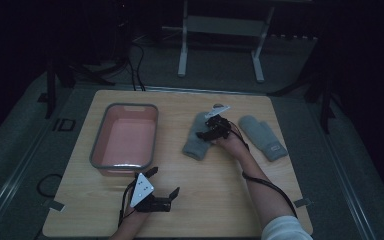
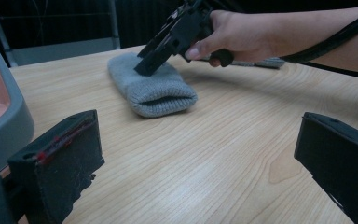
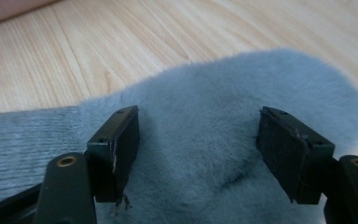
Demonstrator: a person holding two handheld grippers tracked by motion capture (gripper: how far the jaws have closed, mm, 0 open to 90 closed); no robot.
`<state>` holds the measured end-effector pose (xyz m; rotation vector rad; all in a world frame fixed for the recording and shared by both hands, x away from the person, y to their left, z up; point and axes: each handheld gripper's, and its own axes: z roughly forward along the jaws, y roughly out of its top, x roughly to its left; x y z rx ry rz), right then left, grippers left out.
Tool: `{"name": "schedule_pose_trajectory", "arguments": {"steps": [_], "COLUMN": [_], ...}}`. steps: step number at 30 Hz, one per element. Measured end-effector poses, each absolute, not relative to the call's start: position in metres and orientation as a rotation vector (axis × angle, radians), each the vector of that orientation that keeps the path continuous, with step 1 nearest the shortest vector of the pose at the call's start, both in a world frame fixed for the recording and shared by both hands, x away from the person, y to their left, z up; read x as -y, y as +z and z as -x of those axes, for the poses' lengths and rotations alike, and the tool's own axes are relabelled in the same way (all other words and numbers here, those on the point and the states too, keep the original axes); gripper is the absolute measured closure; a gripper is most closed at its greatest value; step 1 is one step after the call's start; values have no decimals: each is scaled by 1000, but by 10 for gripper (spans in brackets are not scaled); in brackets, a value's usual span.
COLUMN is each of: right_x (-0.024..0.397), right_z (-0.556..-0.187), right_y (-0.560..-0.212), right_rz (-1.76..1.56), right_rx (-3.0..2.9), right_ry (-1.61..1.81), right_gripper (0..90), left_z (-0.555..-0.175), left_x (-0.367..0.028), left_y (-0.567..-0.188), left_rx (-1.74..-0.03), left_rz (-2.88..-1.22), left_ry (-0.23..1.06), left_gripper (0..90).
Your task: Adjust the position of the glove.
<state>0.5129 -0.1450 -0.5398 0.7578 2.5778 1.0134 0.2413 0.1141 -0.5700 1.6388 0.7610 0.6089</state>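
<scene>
Two grey mittens lie on the wooden table. The left mitten [image 1: 196, 140] [image 2: 156, 91] has my right gripper [image 1: 207, 134] [image 2: 145, 65] pressed down onto it from above. In the right gripper view, the fluffy mitten [image 3: 200, 93] bulges between the jaws of my right gripper [image 3: 203, 147], which stand apart. The second mitten [image 1: 263, 136] lies just right of that hand. Near the table's front edge my left gripper [image 1: 166, 181] [image 2: 200, 158] is held level and open, with nothing between its jaws.
A grey-rimmed tub [image 1: 97, 145] [image 2: 14, 116] with a pink inside stands at the left of the table, close to the left gripper. A cable trails along the person's right forearm [image 1: 260, 182]. A white metal frame [image 1: 182, 55] stands on the floor behind the table.
</scene>
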Motion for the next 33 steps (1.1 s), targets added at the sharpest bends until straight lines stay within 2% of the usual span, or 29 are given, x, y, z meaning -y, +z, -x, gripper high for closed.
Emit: {"name": "schedule_pose_trajectory", "arguments": {"steps": [5, 7, 10, 12, 15, 23, 33], "right_x": [144, 144, 143, 141, 139, 148, 174], "right_z": [-517, -518, -518, -518, -516, -497, -444], "right_y": [-547, -547, -545, -544, -540, -520, -483], "right_rz": [-772, -764, -755, -758, -748, -670, -547], "right_rx": [-2619, -2634, -2656, -2670, -2685, -2699, -2671], "right_ry": [1023, 1024, 1030, 1029, 1024, 1085, 1175], "right_gripper": [373, 436, 608, 686, 751, 768, 767], "left_z": [-241, -241, -240, -241, -241, -241, -241], "left_x": [-114, -114, -114, -114, -115, -115, -115], "left_y": [-570, -570, -570, -570, -570, -570, -570], "left_rx": [-762, -759, -758, -763, -765, -767, -768], "left_rz": [-1636, -1639, -1639, -1635, -1633, -1632, -1634], "left_ry": [609, 614, 612, 605, 602, 602, 605], "left_gripper": [11, 11, 11, 11, 11, 11, 11]}}
